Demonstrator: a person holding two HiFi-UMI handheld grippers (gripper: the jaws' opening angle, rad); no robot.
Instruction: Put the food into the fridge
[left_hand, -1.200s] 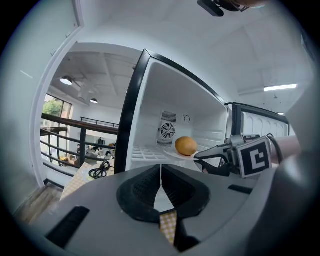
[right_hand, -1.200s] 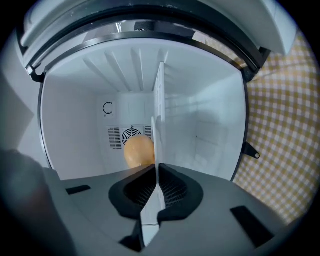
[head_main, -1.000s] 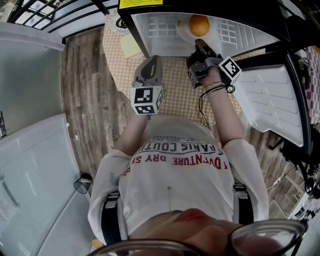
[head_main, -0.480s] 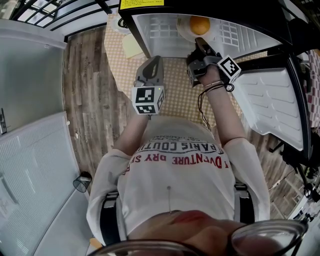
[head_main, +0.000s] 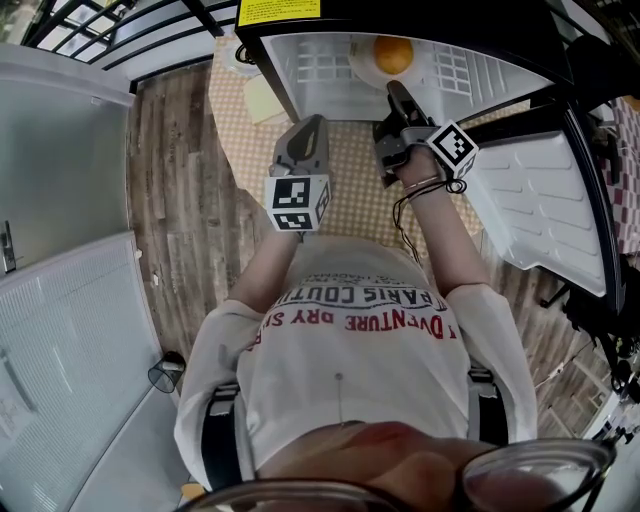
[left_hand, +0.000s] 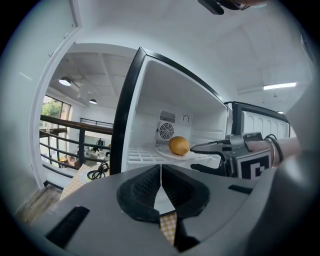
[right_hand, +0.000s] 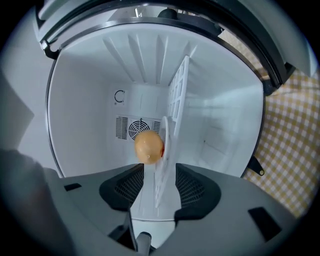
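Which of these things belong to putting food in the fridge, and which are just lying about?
Part of the job:
fridge; orange fruit inside it, on a white plate; right claw, its jaws opening with the plate's rim between them.

Just lying about:
black cable; yellow sheet; checked mat; left claw, shut and empty.

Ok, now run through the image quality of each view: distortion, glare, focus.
Head view: wide-angle bending of the fridge edges; the glasses rim at the bottom is out of focus. Left gripper view: fisheye with dark round corners; the ceiling light strip glares. Right gripper view: same dark ring, rolled sideways so the shelf stands upright; the orange looks slightly soft.
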